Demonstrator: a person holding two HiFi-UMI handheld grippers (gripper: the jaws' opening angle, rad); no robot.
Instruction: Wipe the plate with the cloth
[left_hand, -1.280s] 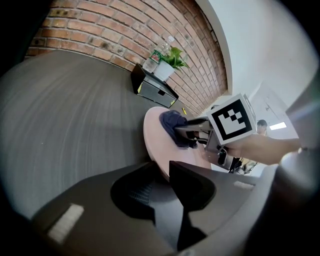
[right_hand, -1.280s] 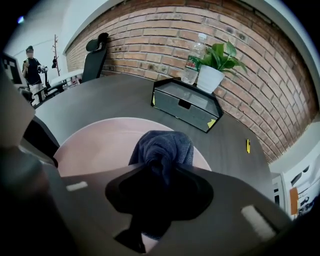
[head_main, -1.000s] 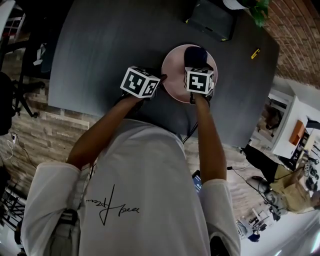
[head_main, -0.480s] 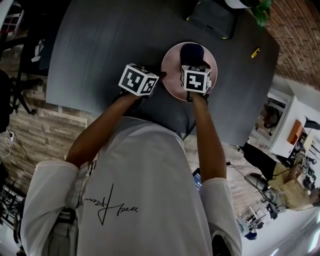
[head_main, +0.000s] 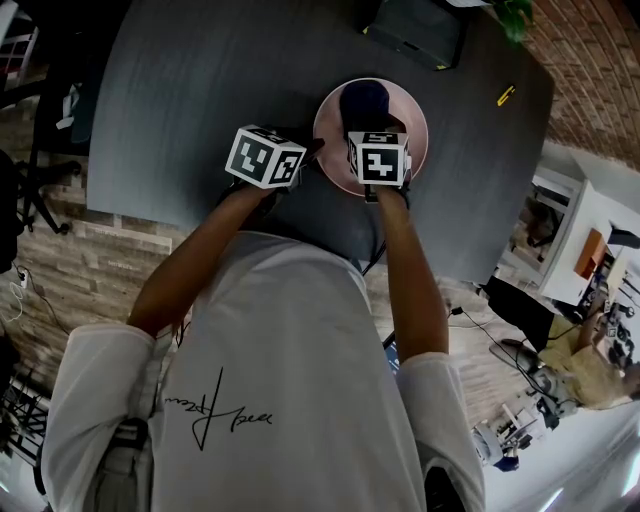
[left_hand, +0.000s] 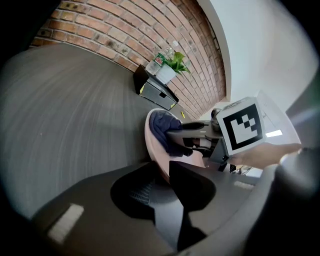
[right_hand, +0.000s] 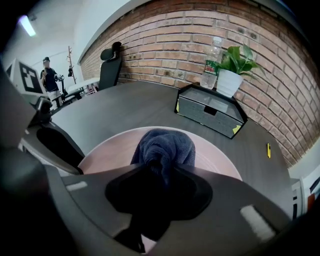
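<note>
ok so starting on the left: our left gripper (left_hand: 162, 176) hasn't budged over the last second. it sits at the left edge of the plate (head_main: 410, 122) with its jaws set fairly wide and the pink rim pinched between them, so as far as we can tell it's just pinning the plate down on the dark table (head_main: 200, 90). the plate lies flat by the table's near edge, right in front of us, and looks to be in the same spot as before.

moving right, here's the actual change. our right gripper (right_hand: 162, 172) is clamped on the dark blue cloth (right_hand: 162, 142), which is bunched up tight between its jaws, with the wad sticking out past the tips and resting on the plate. a second ago that wad sat on the far right part of the plate. now it's slid leftwards and sits on the far side around the middle, closer to our left gripper. so we reckon we're mid-stroke, dragging the cloth sideways across the far half.

what that means for the job: wiping is properly under way, not just first contact. we'd guess the near half and the right side still want passes, since the cloth only covers a small patch at a time. further right on the table, the black box (right_hand: 210, 112) and the potted plant (right_hand: 232, 70) stand well apart from all this, so nothing's in the way.
</note>
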